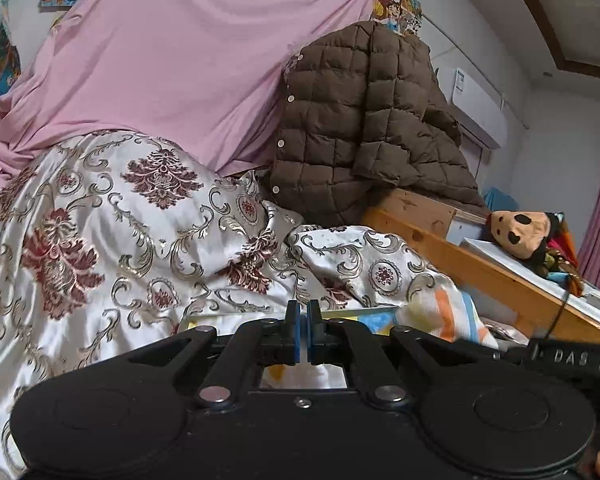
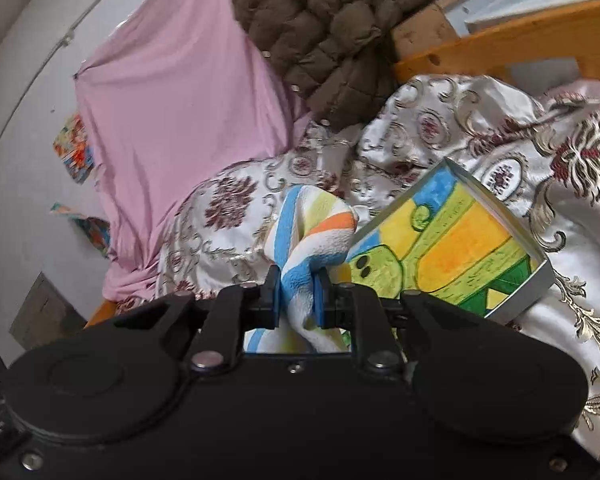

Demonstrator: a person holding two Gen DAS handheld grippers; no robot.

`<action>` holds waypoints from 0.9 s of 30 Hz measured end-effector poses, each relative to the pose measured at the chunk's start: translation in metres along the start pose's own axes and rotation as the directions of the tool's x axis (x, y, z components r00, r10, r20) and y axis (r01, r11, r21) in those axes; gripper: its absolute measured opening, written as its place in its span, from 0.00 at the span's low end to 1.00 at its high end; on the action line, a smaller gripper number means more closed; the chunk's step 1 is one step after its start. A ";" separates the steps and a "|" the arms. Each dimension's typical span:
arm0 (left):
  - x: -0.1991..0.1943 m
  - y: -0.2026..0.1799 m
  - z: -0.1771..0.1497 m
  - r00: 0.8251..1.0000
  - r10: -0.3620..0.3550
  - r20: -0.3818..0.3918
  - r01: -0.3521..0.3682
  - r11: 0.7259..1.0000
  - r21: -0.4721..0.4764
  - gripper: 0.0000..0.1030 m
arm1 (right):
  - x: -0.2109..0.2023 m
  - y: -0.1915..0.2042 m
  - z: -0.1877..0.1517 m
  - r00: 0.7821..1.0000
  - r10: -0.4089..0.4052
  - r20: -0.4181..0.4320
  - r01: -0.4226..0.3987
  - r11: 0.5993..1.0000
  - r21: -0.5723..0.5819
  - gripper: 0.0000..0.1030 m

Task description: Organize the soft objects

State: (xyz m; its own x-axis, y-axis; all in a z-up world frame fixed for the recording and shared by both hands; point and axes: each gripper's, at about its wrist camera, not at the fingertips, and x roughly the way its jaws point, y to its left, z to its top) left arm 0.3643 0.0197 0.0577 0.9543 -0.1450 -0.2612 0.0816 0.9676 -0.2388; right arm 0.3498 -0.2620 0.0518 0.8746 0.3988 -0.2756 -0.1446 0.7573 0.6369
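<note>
My right gripper (image 2: 296, 280) is shut on a striped towel (image 2: 318, 220) in white, blue, orange and green; the cloth bunches up above the blue pads and hangs below them. Just right of it lies a shallow box (image 2: 452, 248) with a green and yellow drawing, resting on the patterned satin quilt (image 2: 500, 148). In the left wrist view my left gripper (image 1: 304, 320) is shut with nothing between its blue pads, low over the same quilt (image 1: 119, 220). The towel (image 1: 448, 312) shows at its right, and the box edge (image 1: 364, 314) just beyond the fingertips.
A pink sheet (image 1: 171, 52) drapes behind the quilt, with a brown quilted jacket (image 1: 360, 120) piled beside it. A wooden bed frame (image 1: 492, 276) runs along the right, bearing a plush toy (image 1: 520, 232). Part of the other gripper (image 1: 572, 360) sits at the right edge.
</note>
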 end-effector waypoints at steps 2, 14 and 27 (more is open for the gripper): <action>0.014 -0.003 0.001 1.000 0.006 -0.004 -0.006 1.000 -0.004 0.01 | 0.009 -0.012 0.001 1.000 -0.021 -0.004 0.021 0.999 0.040 0.09; 0.070 -0.007 -0.029 0.993 0.046 -0.113 -0.050 0.998 -0.033 0.02 | 0.065 -0.065 0.001 0.983 -0.170 -0.069 0.179 0.972 0.154 0.10; 0.095 0.004 -0.074 0.931 0.141 -0.337 -0.131 0.990 0.053 0.02 | 0.111 -0.093 0.001 0.987 -0.133 -0.085 0.150 0.961 0.232 0.13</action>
State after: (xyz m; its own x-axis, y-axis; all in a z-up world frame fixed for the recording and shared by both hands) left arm 0.4336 -0.0053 -0.0371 0.8029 -0.0681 -0.5922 -0.0291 0.9878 -0.1530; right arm 0.4606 -0.2891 -0.0368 0.8434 0.3370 -0.4184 0.0993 0.6676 0.7379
